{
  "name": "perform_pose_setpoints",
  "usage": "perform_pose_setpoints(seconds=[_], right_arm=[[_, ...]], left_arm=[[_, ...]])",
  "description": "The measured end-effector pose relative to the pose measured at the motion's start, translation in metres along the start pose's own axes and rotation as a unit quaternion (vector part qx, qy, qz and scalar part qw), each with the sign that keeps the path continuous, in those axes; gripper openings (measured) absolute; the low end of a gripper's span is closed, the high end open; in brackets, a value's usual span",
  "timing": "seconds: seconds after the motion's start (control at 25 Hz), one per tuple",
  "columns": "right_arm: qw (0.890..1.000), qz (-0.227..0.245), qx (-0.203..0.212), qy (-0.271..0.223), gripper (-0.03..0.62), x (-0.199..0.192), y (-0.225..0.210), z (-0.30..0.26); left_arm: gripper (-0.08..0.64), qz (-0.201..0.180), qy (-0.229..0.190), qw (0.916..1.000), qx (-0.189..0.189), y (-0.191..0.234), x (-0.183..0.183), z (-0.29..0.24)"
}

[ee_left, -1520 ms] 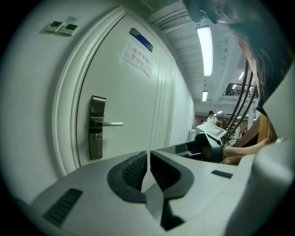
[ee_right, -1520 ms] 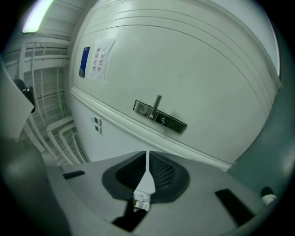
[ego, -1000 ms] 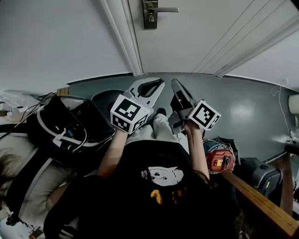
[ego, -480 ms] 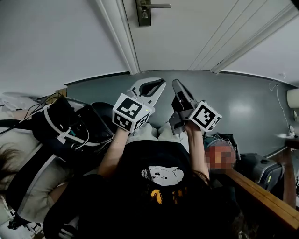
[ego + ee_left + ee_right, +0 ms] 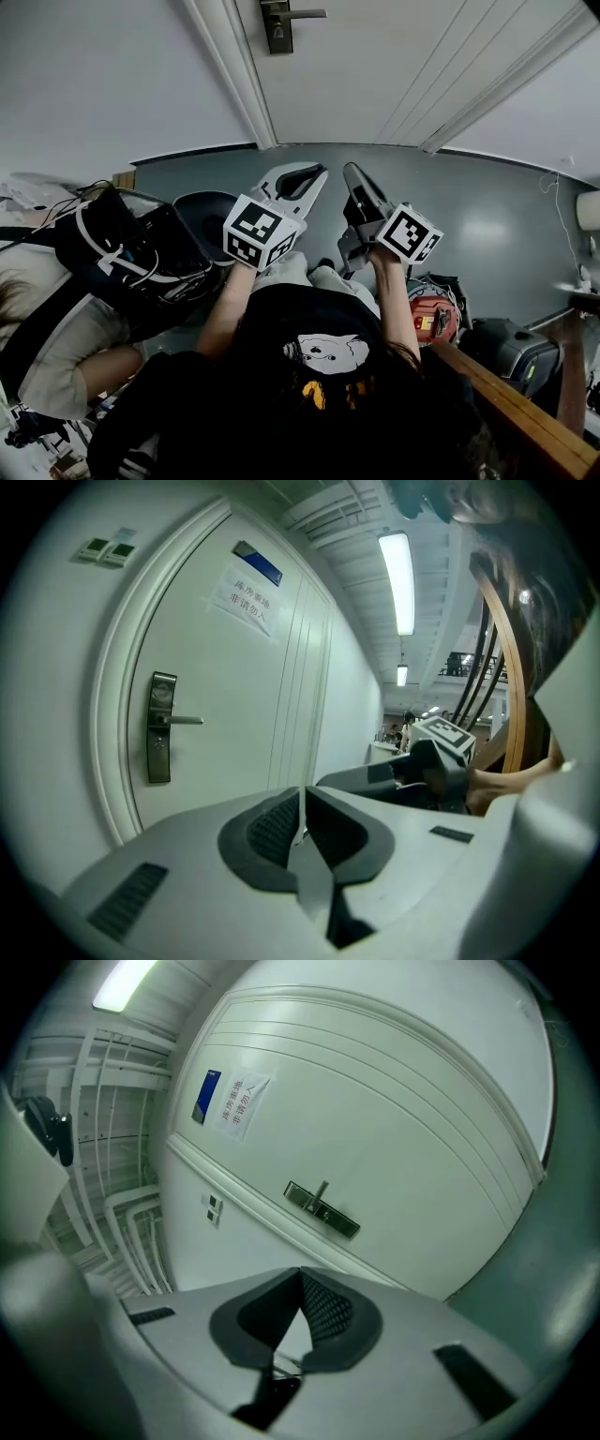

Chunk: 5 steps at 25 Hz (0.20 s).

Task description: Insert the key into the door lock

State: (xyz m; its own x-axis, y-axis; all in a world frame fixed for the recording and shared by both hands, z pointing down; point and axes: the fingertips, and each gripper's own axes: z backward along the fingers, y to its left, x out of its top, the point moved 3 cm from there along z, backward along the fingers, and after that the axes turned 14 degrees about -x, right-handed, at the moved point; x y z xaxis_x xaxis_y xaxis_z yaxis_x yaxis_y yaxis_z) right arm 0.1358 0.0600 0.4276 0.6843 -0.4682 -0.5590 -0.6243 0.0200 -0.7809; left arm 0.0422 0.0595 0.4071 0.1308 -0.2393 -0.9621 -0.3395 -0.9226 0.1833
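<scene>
Door lock [image 5: 276, 25] sits on the white door [image 5: 375, 66] under the lever handle, well apart from both grippers. Left gripper [image 5: 302, 799] jaws pressed together, nothing seen between. Right gripper [image 5: 300, 1277] tips closed too; key not made out in any view. Looks like approach: get close, square up to the keyhole, hold level before pushing
</scene>
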Motion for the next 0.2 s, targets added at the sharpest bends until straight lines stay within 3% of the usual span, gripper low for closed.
perform_pose_setpoints(seconds=[0.2], right_arm=[[1.0, -0.003, 0.002, 0.006, 0.003, 0.0024, 0.0035, -0.0005]], left_arm=[[0.025, 0.002, 0.001, 1.0, 0.004, -0.0001, 0.0051, 0.0011]])
